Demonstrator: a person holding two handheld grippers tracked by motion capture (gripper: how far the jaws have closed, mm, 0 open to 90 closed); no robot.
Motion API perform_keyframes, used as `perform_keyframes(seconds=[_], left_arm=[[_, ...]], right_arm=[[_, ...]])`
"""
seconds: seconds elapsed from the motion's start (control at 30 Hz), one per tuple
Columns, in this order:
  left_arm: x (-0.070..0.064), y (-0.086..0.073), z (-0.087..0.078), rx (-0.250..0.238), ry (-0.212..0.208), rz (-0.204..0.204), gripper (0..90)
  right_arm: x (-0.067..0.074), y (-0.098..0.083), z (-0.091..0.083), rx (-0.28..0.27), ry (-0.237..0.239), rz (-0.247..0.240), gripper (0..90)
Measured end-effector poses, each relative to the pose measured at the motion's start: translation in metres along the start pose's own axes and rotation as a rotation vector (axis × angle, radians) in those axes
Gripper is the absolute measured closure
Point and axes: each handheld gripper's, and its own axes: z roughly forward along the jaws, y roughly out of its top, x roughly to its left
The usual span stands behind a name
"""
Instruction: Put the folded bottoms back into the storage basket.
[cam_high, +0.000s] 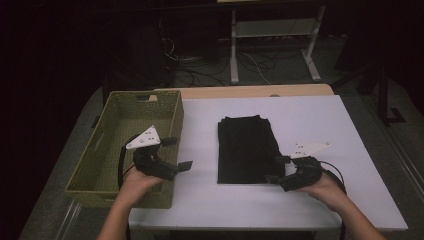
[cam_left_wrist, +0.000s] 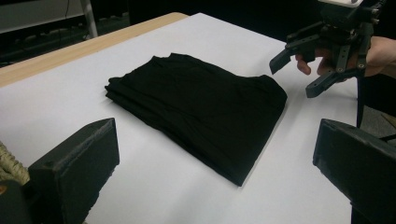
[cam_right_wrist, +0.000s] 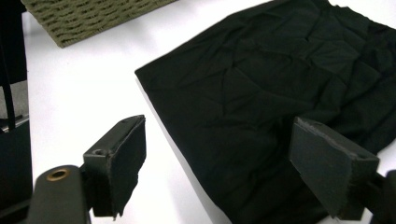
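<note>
One woven basket (cam_high: 100, 165): nothing visible inside | folded black cloth (cam_high: 247, 149) beside it on table (cam_high: 310, 120) | both grippers' jaws open

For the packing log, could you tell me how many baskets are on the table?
1. The green woven basket sits at the table's left edge, beside the folded black cloth, with the left gripper at its right wall.
</note>
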Motion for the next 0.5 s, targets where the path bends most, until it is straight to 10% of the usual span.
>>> perform_keyframes(seconds=[0.5], left_arm=[[0.000, 0.000, 0.000, -0.001, -0.004, -0.004, 0.4]], right_arm=[[0.005, 0.015, 0.024, 0.030, 0.039, -0.044, 18.4]])
